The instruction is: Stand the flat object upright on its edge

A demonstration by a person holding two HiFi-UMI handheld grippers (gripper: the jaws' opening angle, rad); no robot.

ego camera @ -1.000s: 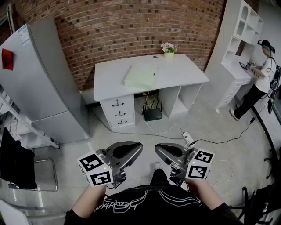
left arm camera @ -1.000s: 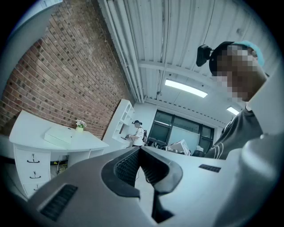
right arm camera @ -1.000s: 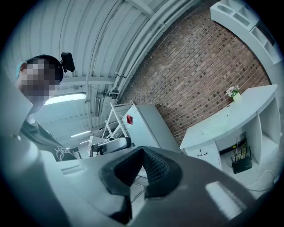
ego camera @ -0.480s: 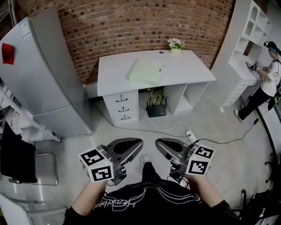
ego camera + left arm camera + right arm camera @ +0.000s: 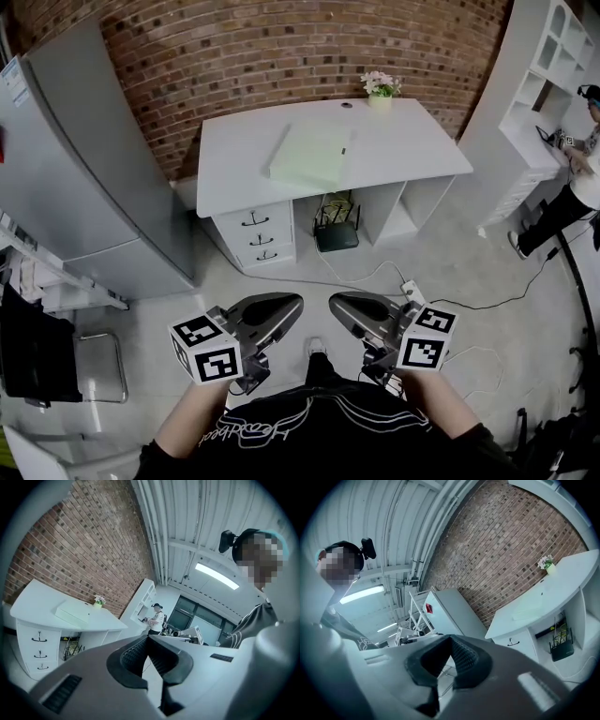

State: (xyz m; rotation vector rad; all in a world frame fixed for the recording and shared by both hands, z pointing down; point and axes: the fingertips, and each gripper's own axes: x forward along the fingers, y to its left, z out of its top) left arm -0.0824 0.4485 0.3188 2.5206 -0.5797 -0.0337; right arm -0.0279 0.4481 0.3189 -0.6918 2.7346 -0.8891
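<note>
A flat pale green object (image 5: 309,153) lies on the white desk (image 5: 412,150) across the room, also seen as a pale slab (image 5: 72,613) in the left gripper view and faintly (image 5: 529,611) in the right gripper view. Both grippers are held close to my body, far from the desk. My left gripper (image 5: 291,307) is shut with nothing between its jaws. My right gripper (image 5: 339,307) is shut and empty too. Their tips point toward each other over the floor.
A grey fridge (image 5: 75,178) stands left of the desk. A small flower pot (image 5: 381,91) sits at the desk's back edge. A router (image 5: 335,228) and cables (image 5: 412,286) lie under and before the desk. White shelves (image 5: 539,84) and a person (image 5: 572,187) are at right.
The view has shifted: the desk appears slightly nearer and more to the right. Both grippers keep the same shut pose in front of my body.
</note>
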